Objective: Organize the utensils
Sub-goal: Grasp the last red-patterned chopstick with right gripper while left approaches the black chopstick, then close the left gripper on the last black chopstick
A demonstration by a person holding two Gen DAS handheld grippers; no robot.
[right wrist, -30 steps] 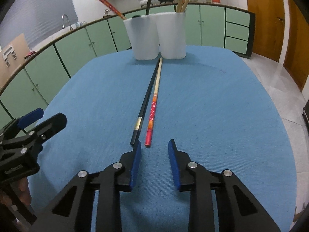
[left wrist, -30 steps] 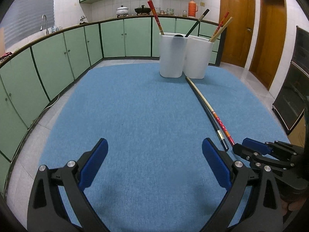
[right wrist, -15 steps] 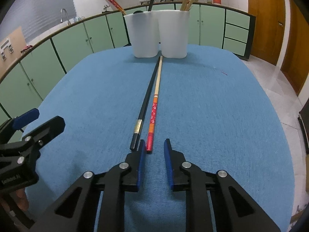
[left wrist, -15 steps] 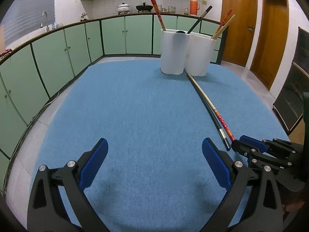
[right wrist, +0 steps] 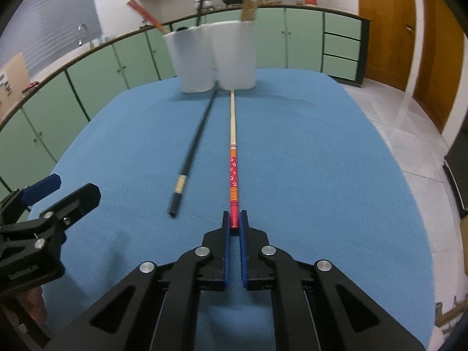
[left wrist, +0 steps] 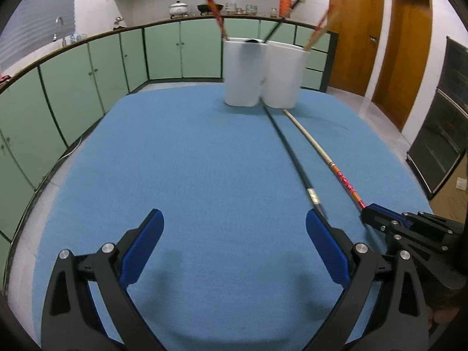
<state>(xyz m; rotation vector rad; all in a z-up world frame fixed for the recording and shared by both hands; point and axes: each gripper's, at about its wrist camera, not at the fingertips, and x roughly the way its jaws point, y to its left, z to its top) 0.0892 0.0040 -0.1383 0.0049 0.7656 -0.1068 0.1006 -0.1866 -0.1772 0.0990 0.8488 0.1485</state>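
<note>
Faintly, left gripper [right wrist: 44, 199] bears unreadable white lettering.

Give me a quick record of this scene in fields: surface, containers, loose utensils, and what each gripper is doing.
surface: blue cloth covering the table
containers: two white cups side by side at the far edge, chopsticks standing in both
loose utensils: black chopstick and red-handled chopstick lying apart on the cloth, tips toward the cups
right gripper: shut on the red-handled chopstick's near end
left gripper: open, holding nothing, above the cloth with the black chopstick's end by its right finger
</note>
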